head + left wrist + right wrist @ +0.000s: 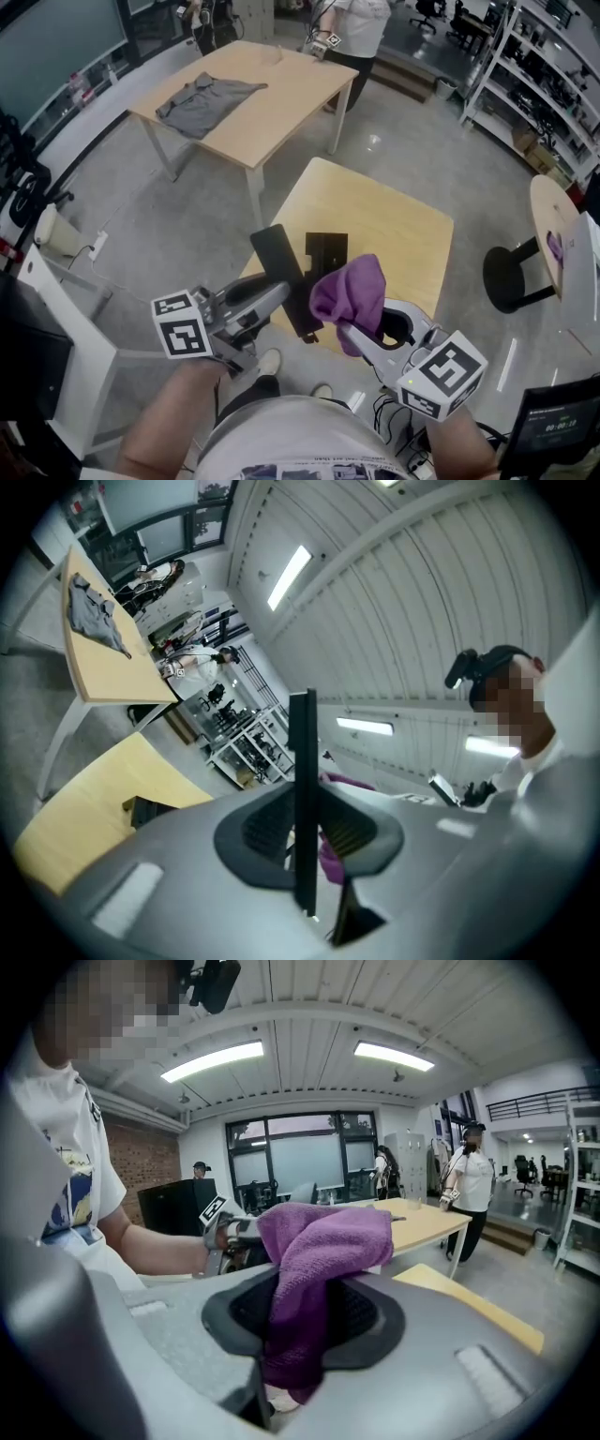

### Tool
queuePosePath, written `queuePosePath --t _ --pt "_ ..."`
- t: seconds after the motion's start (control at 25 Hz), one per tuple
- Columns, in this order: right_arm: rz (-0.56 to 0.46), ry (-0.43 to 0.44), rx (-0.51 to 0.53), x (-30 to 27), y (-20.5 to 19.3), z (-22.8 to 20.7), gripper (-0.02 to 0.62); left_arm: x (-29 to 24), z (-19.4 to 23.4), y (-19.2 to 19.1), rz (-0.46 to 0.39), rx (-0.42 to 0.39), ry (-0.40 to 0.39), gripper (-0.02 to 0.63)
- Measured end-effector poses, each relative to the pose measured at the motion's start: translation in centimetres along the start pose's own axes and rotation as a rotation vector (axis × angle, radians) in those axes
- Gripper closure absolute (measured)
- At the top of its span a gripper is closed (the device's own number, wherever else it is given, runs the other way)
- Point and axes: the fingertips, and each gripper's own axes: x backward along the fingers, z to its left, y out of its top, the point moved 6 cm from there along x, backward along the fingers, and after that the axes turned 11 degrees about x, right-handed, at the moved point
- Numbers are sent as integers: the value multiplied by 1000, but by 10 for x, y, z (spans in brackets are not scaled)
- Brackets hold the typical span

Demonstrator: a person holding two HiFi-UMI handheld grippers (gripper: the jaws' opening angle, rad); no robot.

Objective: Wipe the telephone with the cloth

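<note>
While your left claw [279,298] is clamped on the telephone [284,277], a thin black slab held clear of the small table [403,225], your right claw [356,330] is pinching the bunched purple cloth [349,289] just beside it. Press too hard and the phone could twist or slide out of that narrow grip and drop. Dragging the loose fold may also pull the cloth free of the jaws.

The person wears a short-sleeved white T-shirt [281,439] with a picture on it. The left gripper [284,293] and the right gripper [346,330] are grey, each with a cube [180,325] of black and white squares.
</note>
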Motion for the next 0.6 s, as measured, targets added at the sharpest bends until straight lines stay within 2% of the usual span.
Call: queuePosePath --t 0.24,0.44,0.6 --pt "-74 -51 22 -14 32 -33 480 -4 -4 -15 80 -6 -54 522" --pt "-111 -21 11 -32 44 -34 480 -6 -6 -26 119 6 -90 522" --pt "-92 12 2 -36 35 -24 480 -5 -6 -23 104 16 -98 522"
